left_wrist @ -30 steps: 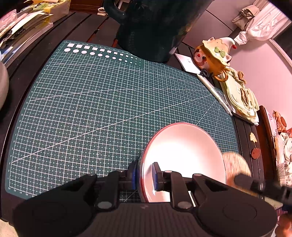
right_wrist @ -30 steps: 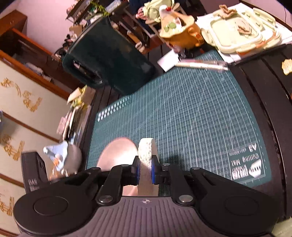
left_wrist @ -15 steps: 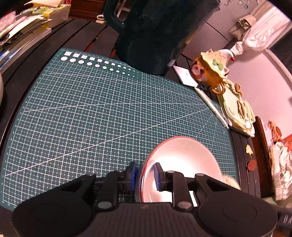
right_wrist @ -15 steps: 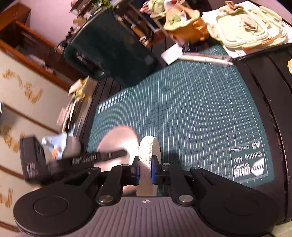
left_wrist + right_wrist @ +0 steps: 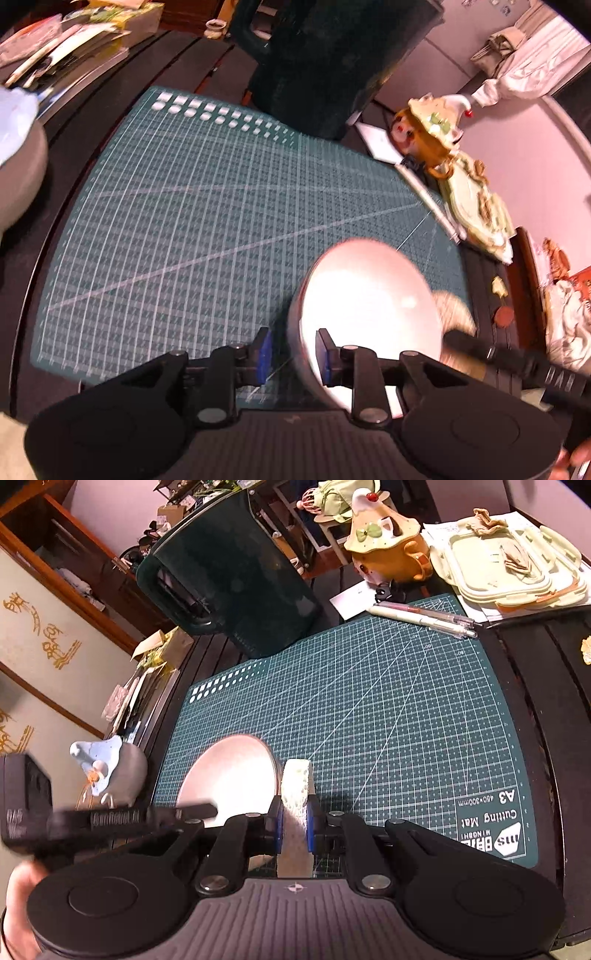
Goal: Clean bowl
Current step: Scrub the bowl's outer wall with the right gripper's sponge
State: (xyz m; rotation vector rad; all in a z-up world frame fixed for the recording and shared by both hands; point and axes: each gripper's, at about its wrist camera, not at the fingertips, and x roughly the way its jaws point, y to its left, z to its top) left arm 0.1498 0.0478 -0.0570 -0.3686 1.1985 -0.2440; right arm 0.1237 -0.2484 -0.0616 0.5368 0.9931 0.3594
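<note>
My left gripper (image 5: pixel 293 354) stands open around the rim of the round white bowl (image 5: pixel 365 306), one blue pad inside, the other clear outside. The bowl sits tilted on the green gridded cutting mat (image 5: pixel 207 229), with a blurred pale sponge (image 5: pixel 452 310) beside its right edge.

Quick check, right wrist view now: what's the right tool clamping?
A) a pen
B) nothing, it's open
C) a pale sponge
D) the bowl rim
C: in the right wrist view the right tool has its blue pads pressed on either side of a pale, porous sponge, which stands just beside the bowl; the pens lie at the far edge of the cutting mat.
</note>
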